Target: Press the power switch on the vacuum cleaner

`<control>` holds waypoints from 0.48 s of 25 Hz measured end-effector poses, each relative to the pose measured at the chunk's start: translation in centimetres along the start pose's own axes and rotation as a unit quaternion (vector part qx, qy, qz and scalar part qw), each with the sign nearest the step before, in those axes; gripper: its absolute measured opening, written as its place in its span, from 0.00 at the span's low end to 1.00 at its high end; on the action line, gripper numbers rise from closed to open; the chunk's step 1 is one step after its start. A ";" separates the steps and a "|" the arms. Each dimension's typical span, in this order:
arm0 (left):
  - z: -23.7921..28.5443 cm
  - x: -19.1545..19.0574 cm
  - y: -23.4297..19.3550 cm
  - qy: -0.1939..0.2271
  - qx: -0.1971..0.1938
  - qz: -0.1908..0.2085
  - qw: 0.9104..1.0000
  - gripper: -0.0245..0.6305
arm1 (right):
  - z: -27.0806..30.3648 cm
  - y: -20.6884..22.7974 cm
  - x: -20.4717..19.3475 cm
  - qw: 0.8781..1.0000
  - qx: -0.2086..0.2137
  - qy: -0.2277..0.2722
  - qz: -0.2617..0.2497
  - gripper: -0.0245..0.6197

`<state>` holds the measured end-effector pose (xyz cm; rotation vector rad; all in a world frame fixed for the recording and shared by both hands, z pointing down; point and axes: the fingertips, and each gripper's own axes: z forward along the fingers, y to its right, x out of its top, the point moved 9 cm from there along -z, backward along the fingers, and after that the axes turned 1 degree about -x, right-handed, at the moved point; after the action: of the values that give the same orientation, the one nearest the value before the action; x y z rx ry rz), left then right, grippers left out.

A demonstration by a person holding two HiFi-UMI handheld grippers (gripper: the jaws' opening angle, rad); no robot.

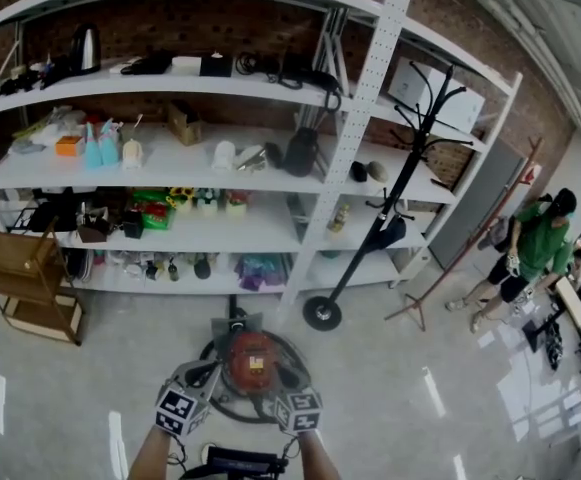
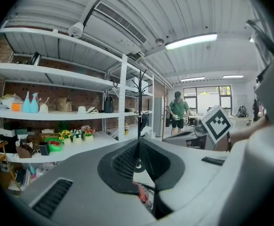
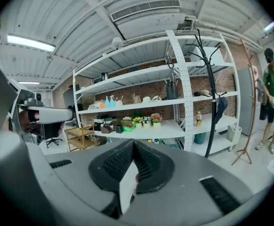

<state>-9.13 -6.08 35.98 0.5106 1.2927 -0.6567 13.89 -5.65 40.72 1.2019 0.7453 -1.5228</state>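
Vacuum cleaner (image 1: 252, 360): bottom centre, just below and between my left claw (image 2: 137, 142) and right claw (image 3: 133, 142); both pinched closed, empty; I judge neither nearer.

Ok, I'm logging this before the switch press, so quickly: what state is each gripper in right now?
Left gripper: closed, jaw tips together, holding nothing.
Right gripper: closed, jaw tips together, holding nothing.
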 end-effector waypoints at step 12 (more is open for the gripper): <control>0.2 2.6 -0.2 0.027 -0.004 0.024 0.999 0.05 | -2.8 0.2 3.0 0.999 -0.013 0.037 -0.004 0.06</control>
<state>-8.73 -6.77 33.48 0.5548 1.3294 -0.6003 15.00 -4.17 37.07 1.2421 0.8173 -1.4784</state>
